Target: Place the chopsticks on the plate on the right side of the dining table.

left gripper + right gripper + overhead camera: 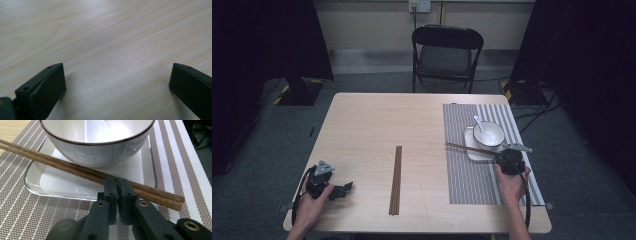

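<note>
Right gripper jaws clamped on brown wooden chopsticks, far ends cut off, white ceramic bowl behind cropped, left gripper jaws apart over pale wood table.

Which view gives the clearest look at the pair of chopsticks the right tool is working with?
The right gripper view: the chopsticks run across the white plate in front of the bowl, with the right tool closed around them near one end. The high view shows them small, as a thin dark line. The left gripper view shows bare table.
</note>
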A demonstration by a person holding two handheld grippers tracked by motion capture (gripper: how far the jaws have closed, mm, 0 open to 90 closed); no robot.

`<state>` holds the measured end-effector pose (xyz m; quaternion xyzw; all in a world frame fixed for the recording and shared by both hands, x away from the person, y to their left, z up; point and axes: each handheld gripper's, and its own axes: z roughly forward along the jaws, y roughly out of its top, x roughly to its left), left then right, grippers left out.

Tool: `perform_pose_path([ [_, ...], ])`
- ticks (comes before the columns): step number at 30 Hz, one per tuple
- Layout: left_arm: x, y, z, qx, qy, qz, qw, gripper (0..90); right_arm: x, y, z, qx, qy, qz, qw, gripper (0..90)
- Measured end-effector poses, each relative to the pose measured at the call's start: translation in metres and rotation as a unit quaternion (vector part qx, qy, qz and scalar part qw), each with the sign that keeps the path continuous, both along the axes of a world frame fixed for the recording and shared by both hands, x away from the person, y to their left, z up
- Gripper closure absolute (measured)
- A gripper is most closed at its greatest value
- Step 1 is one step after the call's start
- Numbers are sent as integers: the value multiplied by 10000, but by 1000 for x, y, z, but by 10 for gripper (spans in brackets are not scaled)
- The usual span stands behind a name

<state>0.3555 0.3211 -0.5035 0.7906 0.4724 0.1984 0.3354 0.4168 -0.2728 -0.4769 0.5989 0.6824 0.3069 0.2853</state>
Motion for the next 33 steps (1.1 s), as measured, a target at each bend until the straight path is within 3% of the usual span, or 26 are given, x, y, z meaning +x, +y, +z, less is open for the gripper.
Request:
perform_pose_path([
  [26, 0, 0, 0, 3, 3, 1, 10000, 2, 9, -7, -1, -45, 6, -62, 10000, 824],
  [33, 0, 0, 0, 0, -1, 0, 10000, 2, 3, 11, 1, -185, -26, 249, 9995, 823],
])
